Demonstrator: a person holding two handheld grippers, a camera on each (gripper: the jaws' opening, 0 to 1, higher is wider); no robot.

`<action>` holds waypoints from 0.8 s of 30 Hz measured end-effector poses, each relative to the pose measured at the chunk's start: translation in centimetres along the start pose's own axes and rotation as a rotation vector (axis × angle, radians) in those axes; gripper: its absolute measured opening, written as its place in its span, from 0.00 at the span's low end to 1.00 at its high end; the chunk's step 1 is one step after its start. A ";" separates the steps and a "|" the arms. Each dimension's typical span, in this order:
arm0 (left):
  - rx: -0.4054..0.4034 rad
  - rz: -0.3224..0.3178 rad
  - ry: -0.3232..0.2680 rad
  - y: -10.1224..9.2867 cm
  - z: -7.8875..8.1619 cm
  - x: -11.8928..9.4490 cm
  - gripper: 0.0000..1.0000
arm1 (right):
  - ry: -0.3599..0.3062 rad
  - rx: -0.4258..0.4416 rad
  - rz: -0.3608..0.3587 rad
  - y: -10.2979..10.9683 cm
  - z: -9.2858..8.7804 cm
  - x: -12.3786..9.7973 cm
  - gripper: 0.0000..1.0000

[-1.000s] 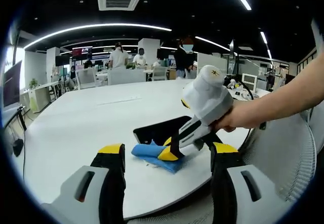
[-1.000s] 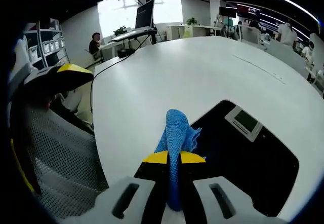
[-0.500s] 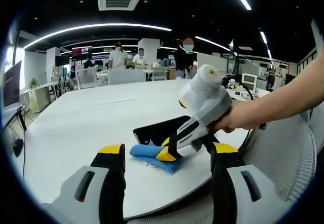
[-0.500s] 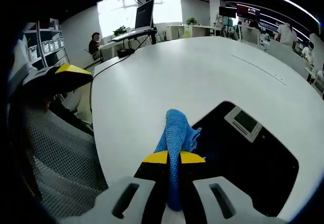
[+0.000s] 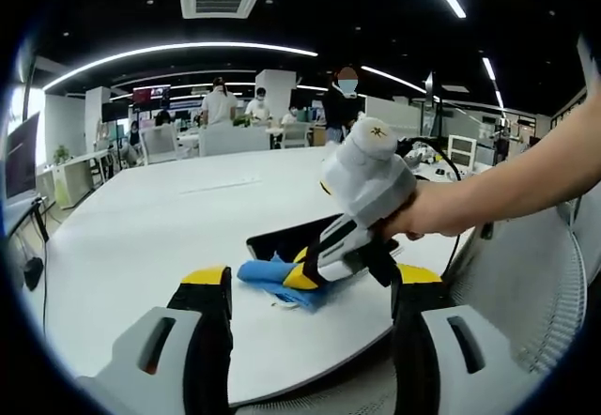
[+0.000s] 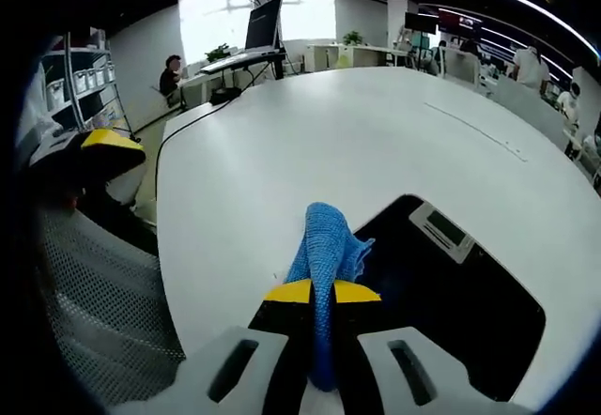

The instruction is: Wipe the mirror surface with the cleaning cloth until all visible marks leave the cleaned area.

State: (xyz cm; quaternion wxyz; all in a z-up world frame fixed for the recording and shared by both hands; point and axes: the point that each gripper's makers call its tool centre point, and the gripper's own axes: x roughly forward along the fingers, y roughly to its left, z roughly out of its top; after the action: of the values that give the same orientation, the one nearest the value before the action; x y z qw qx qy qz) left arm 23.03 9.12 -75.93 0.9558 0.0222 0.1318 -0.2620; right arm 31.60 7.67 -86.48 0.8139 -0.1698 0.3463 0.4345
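Note:
A dark rectangular mirror (image 5: 286, 238) lies flat on the white table (image 5: 160, 218) and reflects a ceiling unit (image 6: 441, 230). A blue cleaning cloth (image 6: 329, 246) rests at the mirror's near edge, partly on the table. My right gripper (image 6: 324, 291) is shut on the cloth, which runs between its yellow-tipped jaws. In the left gripper view a hand holds that right gripper (image 5: 362, 199) tilted down onto the cloth (image 5: 263, 272). My left gripper (image 5: 312, 276) is open, holds nothing, and hangs back over the table's near edge. One of its yellow tips (image 6: 108, 147) shows at the left of the right gripper view.
A grey mesh chair back (image 6: 94, 312) stands close to the table's edge, also at the right of the left gripper view (image 5: 526, 284). People (image 5: 221, 105) stand by desks far behind. A monitor (image 6: 266, 23) and cable sit at the table's far end.
The right gripper has slid the cloth a little to the left along the mirror's near edge. The left gripper has stayed open and still.

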 end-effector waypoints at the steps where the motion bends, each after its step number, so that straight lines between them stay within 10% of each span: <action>1: 0.000 0.000 0.000 0.0 0.0 0.0 0.67 | 0.002 -0.002 -0.002 -0.1 0.0 0.0 0.00; 24: -0.001 -0.003 0.004 -0.1 -0.1 0.0 0.67 | -0.004 0.009 -0.082 -3.6 1.3 1.3 0.00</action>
State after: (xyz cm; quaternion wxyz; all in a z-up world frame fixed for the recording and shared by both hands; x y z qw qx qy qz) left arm 22.94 9.09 -76.05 0.9551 0.0222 0.1341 -0.2633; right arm 35.65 7.17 -86.56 0.8325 -0.1791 0.3394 0.3997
